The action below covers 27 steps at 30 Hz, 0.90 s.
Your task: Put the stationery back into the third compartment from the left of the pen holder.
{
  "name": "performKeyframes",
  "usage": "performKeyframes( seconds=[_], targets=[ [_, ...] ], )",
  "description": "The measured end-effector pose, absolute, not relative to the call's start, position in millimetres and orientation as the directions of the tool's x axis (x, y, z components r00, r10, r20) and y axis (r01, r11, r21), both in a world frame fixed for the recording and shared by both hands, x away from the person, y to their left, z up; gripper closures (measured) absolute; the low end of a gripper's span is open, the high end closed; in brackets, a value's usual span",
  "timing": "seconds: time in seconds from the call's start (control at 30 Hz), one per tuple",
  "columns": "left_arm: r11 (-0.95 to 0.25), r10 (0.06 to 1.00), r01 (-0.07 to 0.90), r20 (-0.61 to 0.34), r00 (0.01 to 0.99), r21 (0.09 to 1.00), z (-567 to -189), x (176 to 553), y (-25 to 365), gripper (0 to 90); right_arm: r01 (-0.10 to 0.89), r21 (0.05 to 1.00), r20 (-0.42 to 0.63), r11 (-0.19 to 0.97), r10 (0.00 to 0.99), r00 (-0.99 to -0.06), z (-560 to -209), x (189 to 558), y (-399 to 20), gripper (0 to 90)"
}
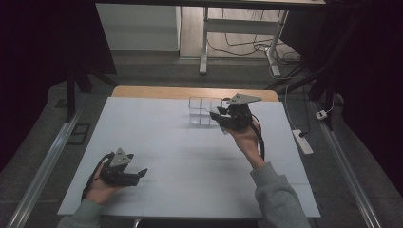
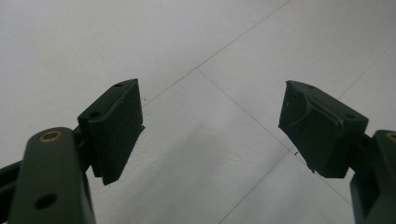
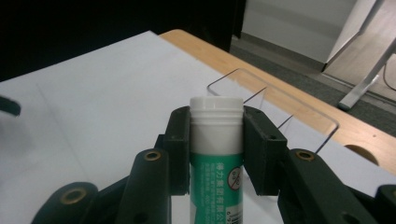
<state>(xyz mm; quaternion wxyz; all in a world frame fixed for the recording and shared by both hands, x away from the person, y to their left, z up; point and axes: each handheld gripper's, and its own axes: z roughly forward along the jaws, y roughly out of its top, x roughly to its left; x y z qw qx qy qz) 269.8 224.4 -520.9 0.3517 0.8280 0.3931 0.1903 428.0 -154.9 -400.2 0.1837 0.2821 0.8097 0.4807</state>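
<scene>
Green and white, the glue stick [image 3: 216, 154] is sitting clamped between the two black jaws of the right gripper [image 3: 216, 122], its white ribbed cap poking up above the pads and the printed green label running down between them. In the right gripper view both pads are pressing flat on the stick's sides, so the tool is grasping it firmly. In the high view the right gripper [image 1: 227, 118] is hanging above the far right part of the white table [image 1: 180, 156], held up by the person's right hand [image 1: 247, 137] in a grey sleeve, and the stick is showing there as a pale tip just below the jaws. Just to the left of that gripper, a clear acrylic box [image 1: 204, 110] with inner dividers is standing on the far part of the table, near the wooden edge; in the right gripper view its see-through walls [image 3: 275, 105] are lying just beyond the stick's cap.

Over at the near left, the left gripper [image 1: 134, 175] is resting low over the table in the person's left hand [image 1: 102, 185]. Its jaws are standing wide apart, released, with bare white table [image 2: 210, 70] between the pads [image 2: 116, 126].
</scene>
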Motion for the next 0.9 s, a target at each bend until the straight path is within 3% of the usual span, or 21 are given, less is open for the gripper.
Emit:
performKeyframes(
  seconds=[0.27, 0.9],
  targets=[
    [-0.445, 0.782, 0.517, 0.037, 0.622, 0.731, -521.3, 270.1, 224.1, 21.4, 0.267, 0.884, -0.066, 0.383, 0.668, -0.741, -396.7, 450.6, -150.7, 64.4],
    [-0.448, 0.779, 0.518, 0.034, 0.626, 0.729, -521.6, 271.0, 226.3, 21.4, 0.286, 0.913, -0.008, 0.291, 0.714, -0.700, -405.5, 500.1, -146.2, 64.4]
  ],
)
